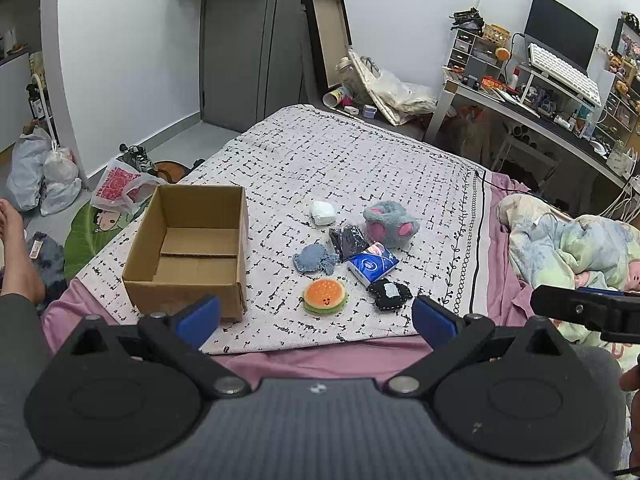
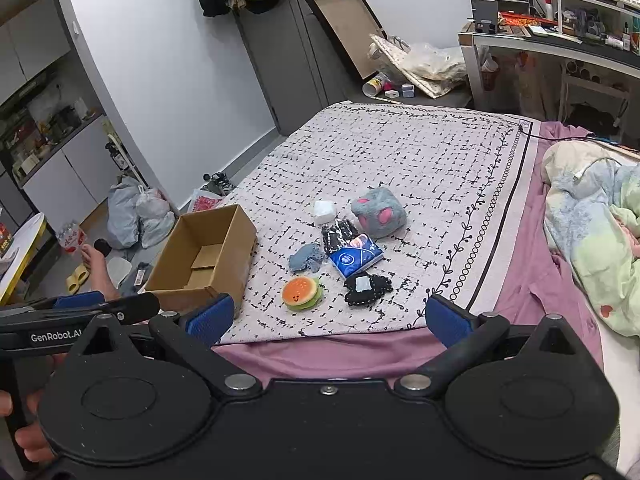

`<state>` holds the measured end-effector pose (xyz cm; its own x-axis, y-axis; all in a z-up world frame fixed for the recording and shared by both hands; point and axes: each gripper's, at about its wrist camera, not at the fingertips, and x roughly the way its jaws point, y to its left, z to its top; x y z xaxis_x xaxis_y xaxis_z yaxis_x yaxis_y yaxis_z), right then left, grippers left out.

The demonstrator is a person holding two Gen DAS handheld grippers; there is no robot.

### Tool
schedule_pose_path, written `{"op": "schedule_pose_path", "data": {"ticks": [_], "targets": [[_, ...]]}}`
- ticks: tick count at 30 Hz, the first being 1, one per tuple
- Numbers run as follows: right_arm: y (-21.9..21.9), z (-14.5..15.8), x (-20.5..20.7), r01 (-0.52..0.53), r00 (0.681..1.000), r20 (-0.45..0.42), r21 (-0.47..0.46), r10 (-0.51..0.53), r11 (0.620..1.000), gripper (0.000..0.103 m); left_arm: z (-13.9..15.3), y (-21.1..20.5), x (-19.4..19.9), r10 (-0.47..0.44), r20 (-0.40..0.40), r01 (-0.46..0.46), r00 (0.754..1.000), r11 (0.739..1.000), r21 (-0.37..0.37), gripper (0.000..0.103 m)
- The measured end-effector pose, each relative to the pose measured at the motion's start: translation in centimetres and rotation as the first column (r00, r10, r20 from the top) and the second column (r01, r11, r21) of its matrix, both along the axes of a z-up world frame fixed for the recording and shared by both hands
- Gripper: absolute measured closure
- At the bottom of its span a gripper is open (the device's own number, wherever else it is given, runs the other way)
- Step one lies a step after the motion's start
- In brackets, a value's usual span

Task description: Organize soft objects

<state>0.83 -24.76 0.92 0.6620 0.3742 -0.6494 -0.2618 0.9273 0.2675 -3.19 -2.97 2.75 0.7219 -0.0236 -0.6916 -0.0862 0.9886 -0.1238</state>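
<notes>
An open, empty cardboard box [image 1: 188, 252] [image 2: 204, 260] stands on the patterned blanket [image 1: 340, 160] [image 2: 400, 152]. To its right lie several soft things: a burger plush [image 1: 325, 297] [image 2: 302, 293], a blue cloth piece [image 1: 314, 258] [image 2: 307, 258], a blue tissue pack [image 1: 372, 266] [image 2: 354, 257], a black pouch [image 1: 390, 294] [image 2: 366, 289], a dark packet [image 1: 347, 241] [image 2: 339, 233], a white bundle [image 1: 323, 213] [image 2: 324, 211] and a grey-pink plush cube [image 1: 390, 222] [image 2: 379, 212]. My left gripper [image 1: 316, 320] is open and empty, short of the blanket's near edge. My right gripper [image 2: 330, 318] is likewise open and empty.
A crumpled quilt [image 1: 568, 240] [image 2: 592, 232] lies on the right of the bed. Bags [image 1: 40, 176] and clutter sit on the floor at left, with a person's bare foot [image 1: 16, 248]. A desk [image 1: 540, 108] with a monitor stands at the back right.
</notes>
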Motion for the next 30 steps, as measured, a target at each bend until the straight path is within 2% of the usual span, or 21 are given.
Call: {"op": "schedule_pose_path", "data": {"ticks": [17, 30], "targets": [[0.8, -0.1, 0.4, -0.013, 1.000, -0.009, -0.017, 0.012, 1.000, 0.000, -0.3, 0.7, 0.3, 0.007, -0.008, -0.007, 1.000, 1.000, -0.003, 0.002], [1.7, -1.2, 0.9, -0.046, 0.999, -0.010, -0.007, 0.046, 0.999, 0.000, -1.8, 1.3, 0.8, 0.020, -0.016, -0.020, 1.000, 1.000, -0.004, 0.002]]}}
